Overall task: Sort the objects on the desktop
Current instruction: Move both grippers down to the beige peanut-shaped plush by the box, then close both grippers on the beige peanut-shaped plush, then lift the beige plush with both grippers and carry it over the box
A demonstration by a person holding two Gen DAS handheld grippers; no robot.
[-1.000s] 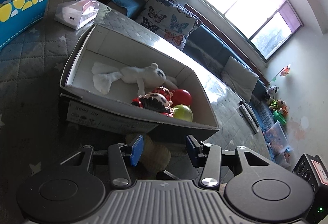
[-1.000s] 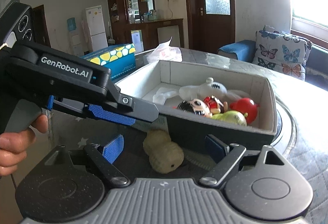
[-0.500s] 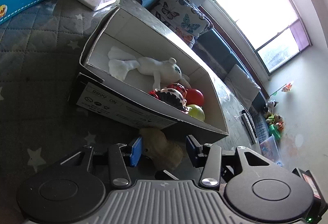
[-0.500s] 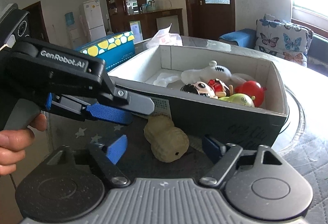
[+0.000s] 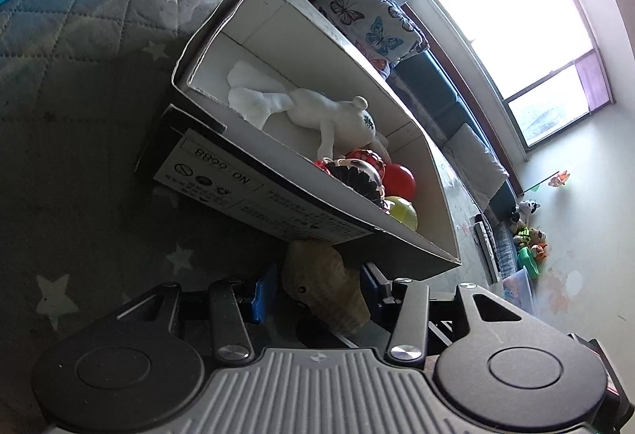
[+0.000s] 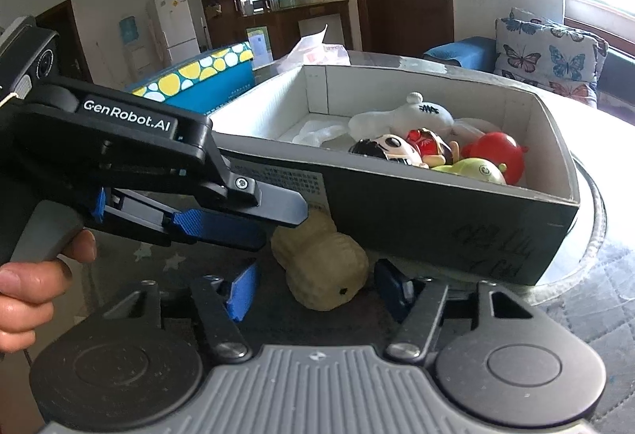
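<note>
Tan ridged toy (image 5: 323, 283), left wrist view: on the tablecloth, against the box (image 5: 278, 203), between the left gripper's (image 5: 315, 289) parted, untouching pads. Right wrist view: right gripper (image 6: 313, 285) closing around it, gaps remaining. Step: pickup. Next: clamp, lift over the box wall.

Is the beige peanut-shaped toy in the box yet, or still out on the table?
Out. The peanut toy lies on the table beside the box's outer wall.
</note>
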